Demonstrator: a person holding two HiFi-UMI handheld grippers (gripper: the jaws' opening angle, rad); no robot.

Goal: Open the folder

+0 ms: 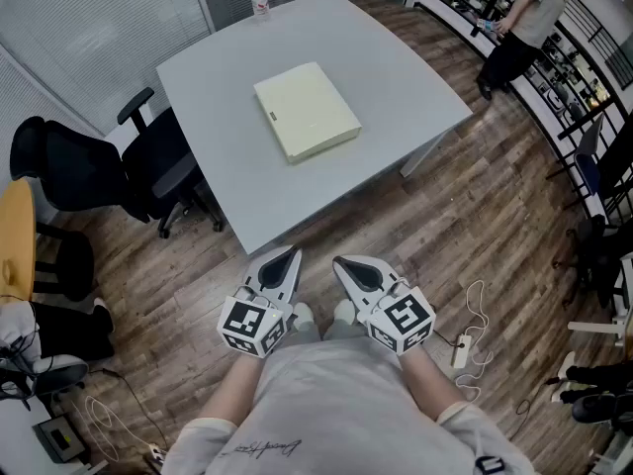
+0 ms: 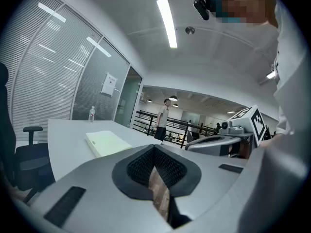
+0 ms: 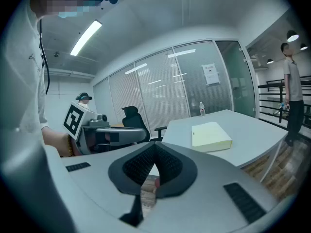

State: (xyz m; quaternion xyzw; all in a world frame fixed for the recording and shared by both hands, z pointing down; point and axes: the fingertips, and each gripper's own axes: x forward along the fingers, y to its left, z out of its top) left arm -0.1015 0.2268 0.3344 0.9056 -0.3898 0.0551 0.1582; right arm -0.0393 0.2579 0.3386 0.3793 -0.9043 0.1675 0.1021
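A closed pale-yellow folder [image 1: 307, 112] lies flat near the middle of a grey table [image 1: 396, 67]. It also shows in the left gripper view as the folder [image 2: 108, 143] and in the right gripper view as the folder [image 3: 210, 136]. My left gripper [image 1: 286, 257] and right gripper [image 1: 348, 264] hang side by side in front of my body, over the wooden floor, well short of the table's near corner. Both point toward the table. In each one's own view the left gripper [image 2: 154, 148] and the right gripper [image 3: 154, 147] are shut, with nothing between the jaws.
A water bottle [image 1: 259, 0] stands at the table's far edge. Black office chairs [image 1: 163, 166] sit left of the table. A person [image 1: 524, 23] stands by a railing at the far right. A cable and plug [image 1: 463, 349] lie on the floor to my right.
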